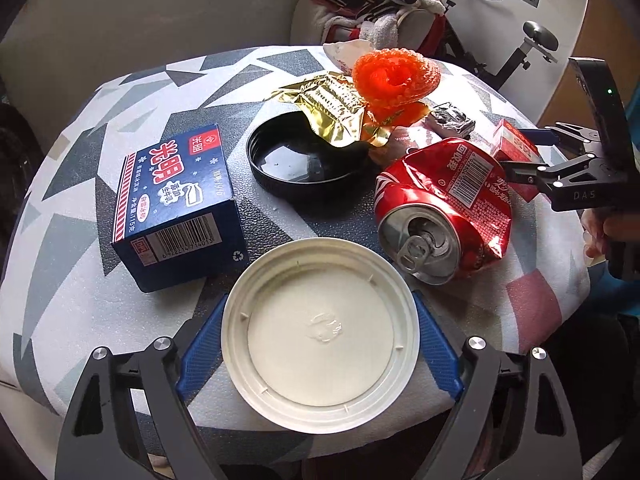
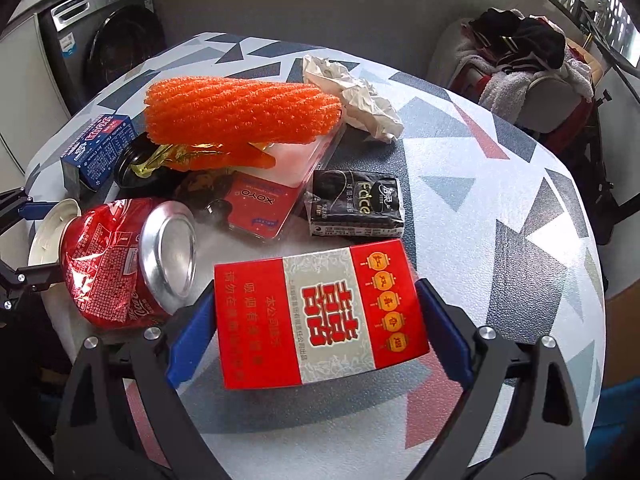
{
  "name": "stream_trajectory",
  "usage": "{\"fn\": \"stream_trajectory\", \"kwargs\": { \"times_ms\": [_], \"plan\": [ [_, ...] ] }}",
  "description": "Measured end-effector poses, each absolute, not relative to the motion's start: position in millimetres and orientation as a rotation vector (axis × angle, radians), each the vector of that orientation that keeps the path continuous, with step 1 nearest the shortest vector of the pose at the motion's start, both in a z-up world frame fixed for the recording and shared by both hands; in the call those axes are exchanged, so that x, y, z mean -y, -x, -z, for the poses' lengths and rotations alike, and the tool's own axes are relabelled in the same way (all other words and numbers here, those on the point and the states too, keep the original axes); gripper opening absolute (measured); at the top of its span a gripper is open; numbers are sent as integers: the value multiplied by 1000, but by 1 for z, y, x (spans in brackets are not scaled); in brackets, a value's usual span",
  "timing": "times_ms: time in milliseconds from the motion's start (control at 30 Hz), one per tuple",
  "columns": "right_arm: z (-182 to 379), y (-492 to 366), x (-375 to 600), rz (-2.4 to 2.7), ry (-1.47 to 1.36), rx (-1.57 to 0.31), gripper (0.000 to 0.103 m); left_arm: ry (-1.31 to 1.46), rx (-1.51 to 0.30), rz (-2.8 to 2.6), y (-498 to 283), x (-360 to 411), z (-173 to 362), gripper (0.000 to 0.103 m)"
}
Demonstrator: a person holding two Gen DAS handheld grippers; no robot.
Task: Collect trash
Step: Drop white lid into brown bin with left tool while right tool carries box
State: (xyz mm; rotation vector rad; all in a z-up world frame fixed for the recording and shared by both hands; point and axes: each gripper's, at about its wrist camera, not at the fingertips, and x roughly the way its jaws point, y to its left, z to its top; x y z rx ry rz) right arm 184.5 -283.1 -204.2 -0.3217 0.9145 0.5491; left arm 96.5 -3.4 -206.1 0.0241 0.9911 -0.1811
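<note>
So both grippers have something between their blue pads right now. The left gripper [image 1: 318, 344] brackets a white lid [image 1: 320, 334] at the near edge of the table [image 1: 80, 312], pads right at its rim on both sides, looks clamped on. That lid should be light, stiff plastic, a bit slick, so opposite rim edges are the sane place to grab it. The right gripper [image 2: 316, 330] is clamped on a red cigarette box [image 2: 320, 316], pads on its two short sides; thin card, probably near empty, so squeeze too hard and it'll dent. The left wrist view shows the crushed cola can [image 1: 444, 208] from its open top, plus the black lid [image 1: 304, 160] and blue carton [image 1: 176, 204]. Only the right wrist view shows the black tissue pack [image 2: 356, 208], the crumpled paper [image 2: 356, 96] at the far side and the orange foam net [image 2: 240, 110] lengthwise.
</note>
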Motion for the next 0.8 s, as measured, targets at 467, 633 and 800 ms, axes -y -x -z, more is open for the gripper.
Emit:
{"fn": "stream_trajectory", "kwargs": {
  "times_ms": [467,633,800],
  "plan": [
    [159,-138,281,-558,274,-836,92,-71,-960,319,-25,29,182,85],
    [148,-123,276,-567,272,-818,92,-90,-994,347,-4,38,194,85],
    [140,-111,274,-577,263,-805,92,-114,-1033,371,8,45,209,86]
  ]
}}
